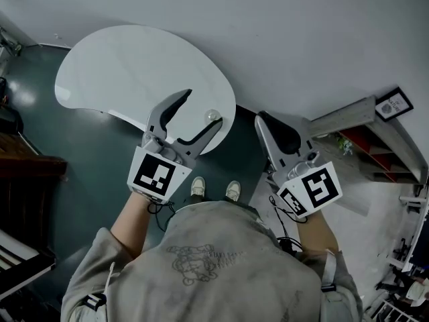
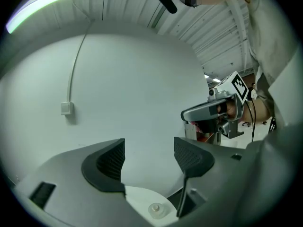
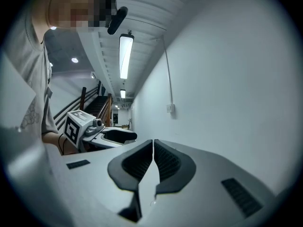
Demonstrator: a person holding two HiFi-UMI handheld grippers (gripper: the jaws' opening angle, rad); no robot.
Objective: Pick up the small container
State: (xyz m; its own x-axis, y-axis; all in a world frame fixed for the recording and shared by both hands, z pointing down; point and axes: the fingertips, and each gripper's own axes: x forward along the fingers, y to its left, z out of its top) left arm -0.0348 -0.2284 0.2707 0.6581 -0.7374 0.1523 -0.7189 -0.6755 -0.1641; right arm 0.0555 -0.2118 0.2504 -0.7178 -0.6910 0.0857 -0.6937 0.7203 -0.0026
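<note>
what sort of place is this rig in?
Likely a workshop or warehouse-type hall, not a home: ribbed ceiling with a tube light, a staircase beside a long white wall, and a lone white table on a dark floor.

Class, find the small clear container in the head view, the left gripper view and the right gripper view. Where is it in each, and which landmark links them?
Head view: the small container stands at the white table's right edge, by the left gripper's tips.
Left gripper view: bottom centre, below the open jaws.
Right gripper view: not made out.
Shared landmark: the white wall, in all three.
</note>
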